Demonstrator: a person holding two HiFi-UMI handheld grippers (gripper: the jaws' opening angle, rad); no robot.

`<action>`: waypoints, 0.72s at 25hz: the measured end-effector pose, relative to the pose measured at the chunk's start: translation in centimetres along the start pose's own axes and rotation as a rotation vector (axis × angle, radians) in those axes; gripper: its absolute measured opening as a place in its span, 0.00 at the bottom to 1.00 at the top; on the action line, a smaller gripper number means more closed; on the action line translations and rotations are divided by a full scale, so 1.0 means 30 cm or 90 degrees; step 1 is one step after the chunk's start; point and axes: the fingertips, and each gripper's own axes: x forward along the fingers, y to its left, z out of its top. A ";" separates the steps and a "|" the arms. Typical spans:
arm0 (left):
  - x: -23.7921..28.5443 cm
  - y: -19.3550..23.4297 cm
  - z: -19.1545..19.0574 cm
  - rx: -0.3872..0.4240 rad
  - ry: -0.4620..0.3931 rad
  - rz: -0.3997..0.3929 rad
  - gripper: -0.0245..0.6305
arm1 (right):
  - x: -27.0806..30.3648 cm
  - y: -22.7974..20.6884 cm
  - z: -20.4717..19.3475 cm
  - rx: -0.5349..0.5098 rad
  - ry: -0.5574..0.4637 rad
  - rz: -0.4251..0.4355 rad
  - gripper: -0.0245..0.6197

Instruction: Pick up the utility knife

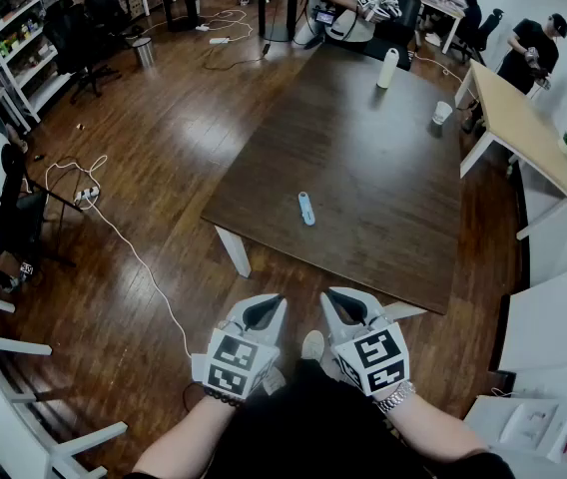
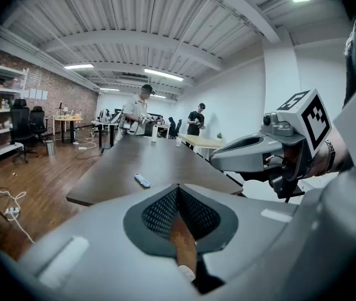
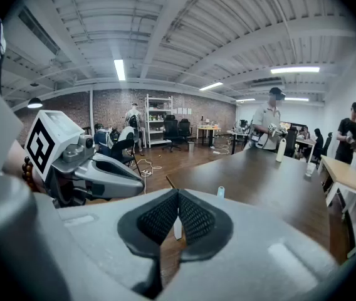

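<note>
**Table** [image 1: 383, 168], dark wood, seen from above. The knife [image 1: 306, 208] lies flat near its middle, its length running away from the viewer. It is well apart from both grippers and from every table edge.

**Left gripper** [image 1: 263, 307] and **right gripper** [image 1: 344, 302] hang side by side short of the near table edge, each with its jaws closed on nothing.

**Step in hand:** judged to be the approach. To do it well:
- Carry one gripper forward over the near edge.
- Part its jaws before descending.
- Turn it so the pads close across the knife's narrow width near mid-length.
- The handle looks low and smooth, so the pads should probably come down close to the tabletop.

**Hidden or unclear:**
- Part of the table's near edge lies behind the right gripper.
- The person's forearms are cut off by the lower frame edge.
- No view shows whether the knife's blade is out or retracted; it is too small to tell.
</note>
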 end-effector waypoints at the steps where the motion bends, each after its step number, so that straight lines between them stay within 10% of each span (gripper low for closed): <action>1: 0.018 0.011 0.005 0.004 0.003 0.004 0.06 | 0.015 -0.017 0.002 0.002 0.000 0.003 0.03; 18: 0.332 0.175 0.175 0.031 0.051 0.081 0.06 | 0.306 -0.342 0.006 0.025 0.025 0.088 0.08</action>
